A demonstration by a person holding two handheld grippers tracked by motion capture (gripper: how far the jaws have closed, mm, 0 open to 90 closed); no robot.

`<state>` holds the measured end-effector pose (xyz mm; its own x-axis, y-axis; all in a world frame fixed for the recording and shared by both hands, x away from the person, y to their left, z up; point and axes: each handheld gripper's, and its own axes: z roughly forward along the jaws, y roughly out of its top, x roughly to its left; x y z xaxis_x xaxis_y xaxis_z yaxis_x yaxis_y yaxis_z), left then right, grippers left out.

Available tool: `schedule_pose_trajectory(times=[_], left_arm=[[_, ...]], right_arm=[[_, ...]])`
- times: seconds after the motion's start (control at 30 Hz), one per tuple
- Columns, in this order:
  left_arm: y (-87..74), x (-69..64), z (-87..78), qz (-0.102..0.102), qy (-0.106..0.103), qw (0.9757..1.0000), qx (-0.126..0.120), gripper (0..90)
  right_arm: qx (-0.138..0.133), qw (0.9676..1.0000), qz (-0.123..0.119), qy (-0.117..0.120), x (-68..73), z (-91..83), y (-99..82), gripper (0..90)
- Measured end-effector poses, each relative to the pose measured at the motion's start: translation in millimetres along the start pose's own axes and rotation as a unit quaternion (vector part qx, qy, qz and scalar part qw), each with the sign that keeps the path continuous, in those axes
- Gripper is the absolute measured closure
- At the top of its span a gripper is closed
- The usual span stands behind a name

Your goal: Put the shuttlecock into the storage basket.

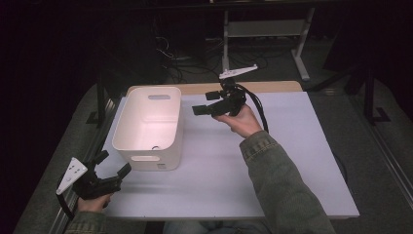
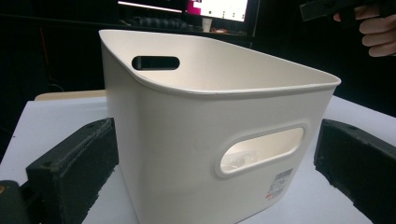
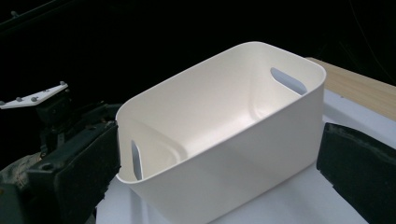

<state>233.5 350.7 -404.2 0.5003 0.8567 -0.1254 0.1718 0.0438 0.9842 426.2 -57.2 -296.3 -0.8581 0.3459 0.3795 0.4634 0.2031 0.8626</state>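
Both the left gripper point(image 1: 113, 165) and right gripper point(image 1: 200, 110) hold jaws wide beside the white bin point(image 1: 151, 127); an uneven push could skid it across the desk point(image 1: 272, 161).

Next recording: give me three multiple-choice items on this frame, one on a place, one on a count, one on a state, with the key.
1. Where does the white bin stand on the table?
A. left part
B. right edge
C. off the table

2. How many handle slots show in the bin across the views?
A. none
B. one
C. two

3. How are the left tool jaws?
A. shut on the bin
B. open, apart from the bin
C. shut, empty

Key: 1 A, the high view shows it left of the right tool; 2 C, one per end wall; 3 B, the jaws stand spread before the bin.
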Motion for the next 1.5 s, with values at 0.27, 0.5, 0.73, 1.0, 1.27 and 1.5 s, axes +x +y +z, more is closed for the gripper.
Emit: schedule_pose_trajectory(times=[0.27, 0.5, 0.73, 1.0, 1.27, 1.5], left_arm=[[0.1, -0.5, 0.3, 0.000, 0.000, 1.0000, -0.002, 0.0], [0.4, -0.5, -0.1, -0.001, 0.002, 1.0000, 0.005, 0.0], [0.2, -0.6, 0.2, -0.003, 0.002, 1.0000, 0.006, 0.0], [0.1, -0.7, 0.4, 0.000, 0.002, 1.0000, 0.007, 0.0], [-0.3, -0.9, 0.9, -0.002, -0.002, 1.0000, 0.007, 0.0], [-0.3, -1.5, 1.2, -0.002, -0.002, 1.0000, 0.008, 0.0]], right_arm=[[-0.018, 0.9998, -0.007, -0.004, -2.6, -13.4, -8.7, 0.0], [-0.021, 0.9996, -0.015, -0.011, -3.1, -25.7, -20.0, 0.0], [-0.027, 0.9992, -0.022, -0.022, -3.0, -38.6, -33.7, 0.0], [-0.048, 0.9983, -0.021, -0.025, -4.0, -53.5, -50.5, 0.0], [-0.054, 0.9971, -0.028, -0.044, -0.4, -65.7, -64.1, 0.0], [-0.056, 0.9964, -0.026, -0.058, -3.4, -74.8, -74.5, 0.0]])
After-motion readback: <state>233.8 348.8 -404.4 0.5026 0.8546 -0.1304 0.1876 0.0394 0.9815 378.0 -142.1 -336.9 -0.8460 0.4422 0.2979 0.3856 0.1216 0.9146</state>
